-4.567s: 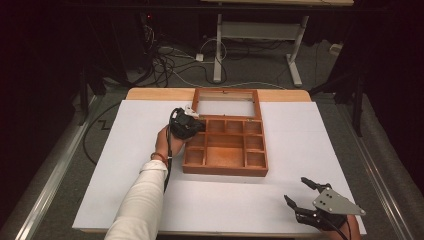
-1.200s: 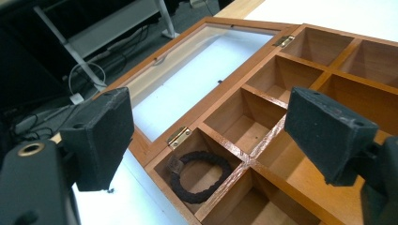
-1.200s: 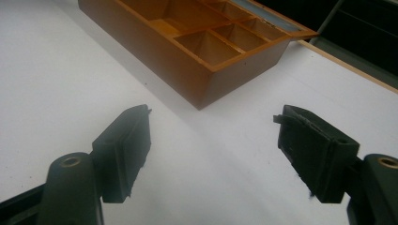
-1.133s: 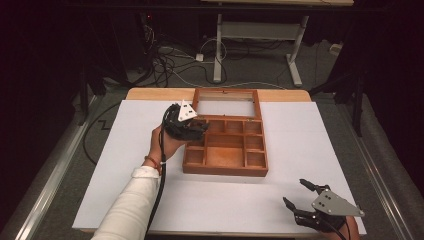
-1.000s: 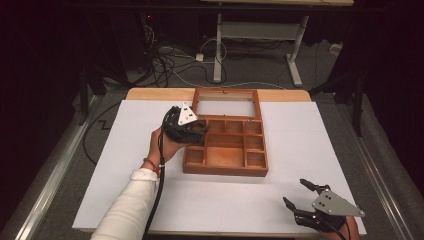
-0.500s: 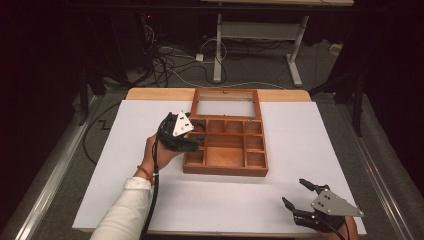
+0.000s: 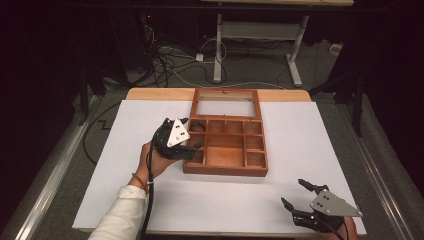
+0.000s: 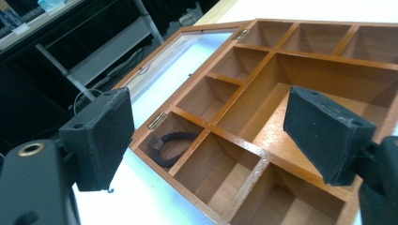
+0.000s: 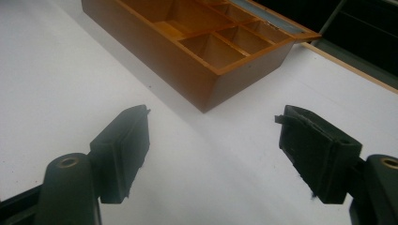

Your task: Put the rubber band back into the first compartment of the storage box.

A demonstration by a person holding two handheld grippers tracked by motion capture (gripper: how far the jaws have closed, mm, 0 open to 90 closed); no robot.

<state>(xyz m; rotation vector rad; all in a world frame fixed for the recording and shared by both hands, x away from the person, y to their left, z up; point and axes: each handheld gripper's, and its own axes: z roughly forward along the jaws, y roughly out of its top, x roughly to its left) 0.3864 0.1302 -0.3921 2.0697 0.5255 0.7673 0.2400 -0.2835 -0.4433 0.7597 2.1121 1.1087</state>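
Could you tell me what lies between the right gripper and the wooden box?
Only bare white table cover lies between the right gripper and the wooden box, in its own view.

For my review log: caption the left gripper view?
Open left gripper above a wooden box, dark cord loop in a corner compartment.

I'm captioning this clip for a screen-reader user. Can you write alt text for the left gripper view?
The left tongs, jaws wide open and empty, hover over an open wooden compartment box on a white table. A dark braided bracelet lies in a corner compartment beside the hinge, and the glass-paned lid lies folded back flat beyond it.
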